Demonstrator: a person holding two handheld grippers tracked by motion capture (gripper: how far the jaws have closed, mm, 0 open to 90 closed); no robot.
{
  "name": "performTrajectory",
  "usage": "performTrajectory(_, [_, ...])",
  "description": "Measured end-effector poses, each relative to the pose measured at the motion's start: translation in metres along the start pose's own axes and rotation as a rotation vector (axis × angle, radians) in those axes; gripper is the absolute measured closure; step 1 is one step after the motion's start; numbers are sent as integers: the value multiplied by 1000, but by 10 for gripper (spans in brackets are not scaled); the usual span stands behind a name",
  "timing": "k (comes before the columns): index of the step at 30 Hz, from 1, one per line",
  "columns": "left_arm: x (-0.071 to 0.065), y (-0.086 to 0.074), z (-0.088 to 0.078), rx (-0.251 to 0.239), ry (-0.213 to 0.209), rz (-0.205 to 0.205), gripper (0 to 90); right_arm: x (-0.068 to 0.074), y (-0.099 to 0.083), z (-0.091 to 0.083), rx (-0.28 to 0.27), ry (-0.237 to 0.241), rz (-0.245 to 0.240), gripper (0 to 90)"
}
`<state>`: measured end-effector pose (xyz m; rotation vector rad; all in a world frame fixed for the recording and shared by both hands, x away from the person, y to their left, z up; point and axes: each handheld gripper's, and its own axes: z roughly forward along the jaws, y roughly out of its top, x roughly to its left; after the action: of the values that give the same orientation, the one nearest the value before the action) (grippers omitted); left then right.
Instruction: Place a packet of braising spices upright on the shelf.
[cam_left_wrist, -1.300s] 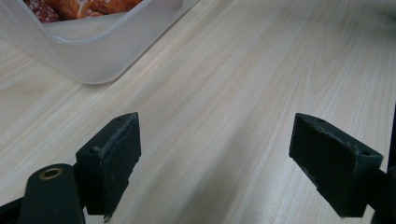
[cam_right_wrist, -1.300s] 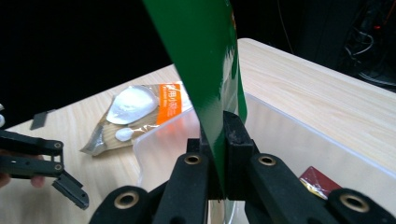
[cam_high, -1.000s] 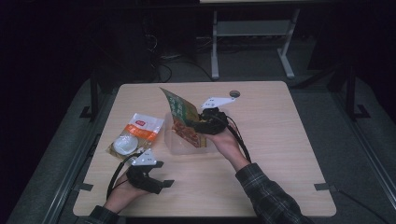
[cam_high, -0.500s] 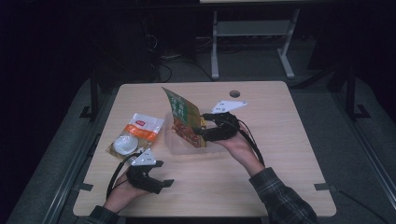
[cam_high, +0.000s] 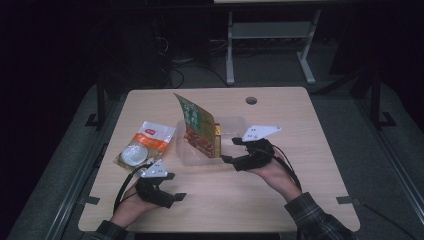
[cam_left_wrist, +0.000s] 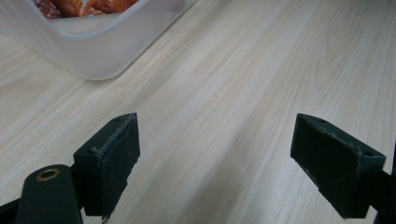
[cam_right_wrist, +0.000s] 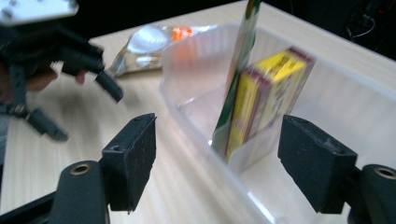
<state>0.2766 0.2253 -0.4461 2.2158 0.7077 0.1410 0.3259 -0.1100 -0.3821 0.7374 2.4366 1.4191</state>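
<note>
Right claw (cam_high: 227, 150) withdrawn; packet (cam_high: 199, 125) upright

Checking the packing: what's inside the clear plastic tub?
Inside the clear tub stand a green snack packet and a yellow box, both upright. The tub floor behind them is hidden.

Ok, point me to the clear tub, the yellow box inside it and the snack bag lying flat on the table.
clear tub (cam_right_wrist: 196, 60), right gripper view, on its far-left rim.
yellow box (cam_right_wrist: 273, 93), right gripper view, on its yellow front face.
snack bag (cam_high: 145, 145), high view, on its middle, beside the white round patch.
</note>
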Motion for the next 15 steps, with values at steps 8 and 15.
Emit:
performTrajectory(8, [0,0,-1,11,4,-4,154,10,-28,-8,103,30,-4,273])
performTrajectory(15, [11,3,-12,13,66,-15,159,13,-60,-16,184,41,21,266])
